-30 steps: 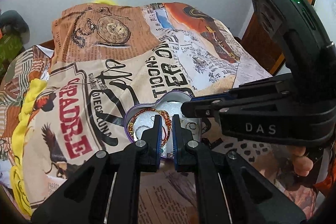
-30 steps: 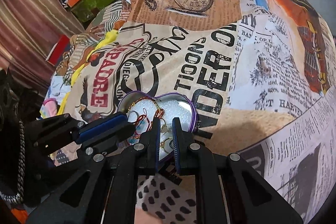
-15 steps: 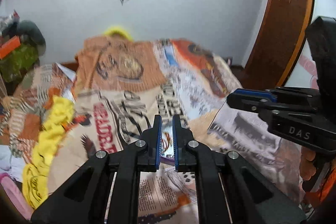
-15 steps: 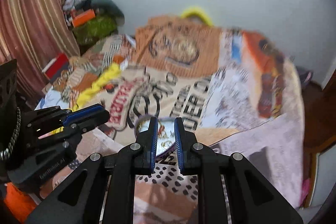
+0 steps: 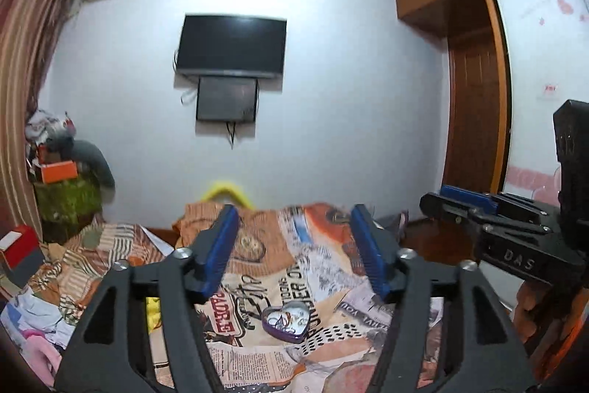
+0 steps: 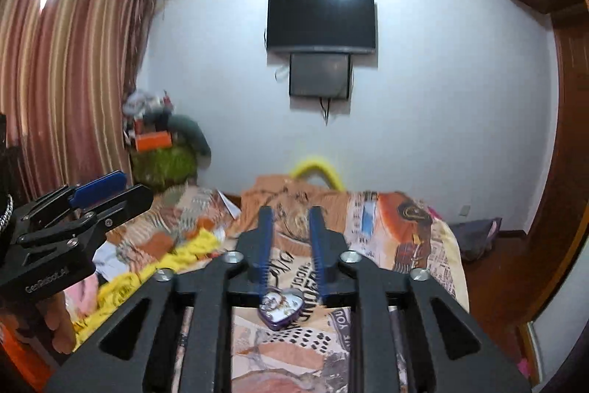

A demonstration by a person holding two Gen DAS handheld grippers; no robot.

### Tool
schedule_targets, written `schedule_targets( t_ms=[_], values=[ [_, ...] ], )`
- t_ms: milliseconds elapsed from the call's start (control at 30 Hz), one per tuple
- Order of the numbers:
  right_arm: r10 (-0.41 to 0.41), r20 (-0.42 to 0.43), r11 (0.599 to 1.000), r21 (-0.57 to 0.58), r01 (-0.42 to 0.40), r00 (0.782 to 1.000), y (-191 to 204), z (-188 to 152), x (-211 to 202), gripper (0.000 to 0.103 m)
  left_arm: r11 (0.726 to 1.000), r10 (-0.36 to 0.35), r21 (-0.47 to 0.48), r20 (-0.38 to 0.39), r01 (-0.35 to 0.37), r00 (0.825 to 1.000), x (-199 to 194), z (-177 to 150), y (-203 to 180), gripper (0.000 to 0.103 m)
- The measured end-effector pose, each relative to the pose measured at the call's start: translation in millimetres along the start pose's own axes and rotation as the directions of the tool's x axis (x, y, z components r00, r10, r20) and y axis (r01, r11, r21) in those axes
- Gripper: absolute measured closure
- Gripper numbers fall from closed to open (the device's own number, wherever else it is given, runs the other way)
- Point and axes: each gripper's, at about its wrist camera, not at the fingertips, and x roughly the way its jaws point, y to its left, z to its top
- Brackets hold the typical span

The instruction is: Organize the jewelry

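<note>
A purple heart-shaped tin [image 5: 286,318] with bangles and earrings inside lies on the printed bedspread [image 5: 257,286], far below both grippers. My left gripper [image 5: 294,227] is lifted well above the bed, its jaws opening wide with nothing between them. My right gripper [image 6: 291,227] is raised too, jaws opening a little and empty; the heart tin [image 6: 281,307] shows small beneath its fingers. The right gripper [image 5: 464,199] appears from the side in the left wrist view, and the left gripper [image 6: 110,190] likewise in the right wrist view.
A wall-mounted television [image 5: 232,46] hangs above the bed's far end. Striped curtains [image 6: 66,80] and a cluttered pile of boxes and bags [image 6: 162,150] stand at the left. A wooden wardrobe and door [image 5: 475,120] are at the right. Yellow cloth [image 6: 147,267] lies along the bed's left side.
Both grippers rose away from the heart tin and tilted up toward level, so the wall and television came into view. Both jaws went from shut to parted, the left much wider.
</note>
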Motion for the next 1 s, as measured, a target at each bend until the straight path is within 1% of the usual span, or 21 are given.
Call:
schedule_targets(
  t_ms=[33,67,100,133,167,200,267,300,367,500,733,1000],
  values=[
    [-0.001,0.018,1.0,0.009,0.001,1.0,-0.2,-0.2,-6.6,0.051,1.0,0.003,0.005,0.009,-0.003,1.0,-5.7,0.4,-2.3,0.03],
    [-0.01,0.041,1.0,0.02,0.01,0.999,0.0,0.0,-11.8,0.035,1.0,0.01,0.01,0.016,-0.011,1.0,-9.9,0.4,-4.1,0.02],
    [-0.032,0.071,0.999,0.032,0.03,0.997,-0.5,-0.3,-18.1,0.03,1.0,0.023,0.012,0.027,-0.024,0.999,-14.3,-0.1,-5.9,0.015],
    [-0.061,0.099,0.998,0.041,0.057,0.993,-0.3,-0.7,-22.8,0.022,0.999,0.033,0.01,0.037,-0.033,0.999,-17.6,-0.8,-5.7,0.007],
    [-0.084,0.117,0.996,0.045,0.079,0.99,0.2,-0.5,-27.8,0.017,0.999,0.043,0.005,0.048,-0.044,0.998,-21.4,-1.8,-5.8,0.003],
    [-0.099,0.13,0.995,0.047,0.094,0.987,0.8,-0.6,-30.9,0.015,0.998,0.055,-0.002,0.055,-0.055,0.997,-23.2,-2.7,-5.1,0.002],
    [-0.12,0.146,0.992,0.049,0.114,0.982,2.1,-1.7,-35.2,0.002,0.998,0.062,-0.009,0.051,-0.062,0.997,-24.6,-3.1,-5.0,0.002],
    [-0.127,0.152,0.992,0.047,0.121,0.98,3.9,-2.0,-36.7,0.0,0.998,0.065,-0.013,0.044,-0.064,0.997,-23.4,-3.7,-4.1,0.002],
    [-0.146,0.167,0.989,0.037,0.141,0.975,7.8,-3.2,-40.0,0.0,0.997,0.07,-0.015,0.04,-0.07,0.997,-25.2,-4.9,-3.5,0.002],
    [-0.164,0.164,0.986,0.014,0.164,0.973,14.4,-3.5,-41.6,0.0,0.996,0.087,-0.006,0.036,-0.087,0.996,-30.1,-7.9,-7.9,0.002],
    [-0.153,0.161,0.988,0.009,0.153,0.975,13.3,-9.9,-54.5,0.0,0.996,0.094,0.0,0.031,-0.094,0.995,-31.8,-12.1,-10.7,0.002],
    [-0.144,0.154,0.99,0.007,0.144,0.978,13.3,-12.6,-57.2,0.0,0.995,0.097,-0.01,0.025,-0.097,0.995,-28.0,-12.3,-9.6,0.001]
  ],
)
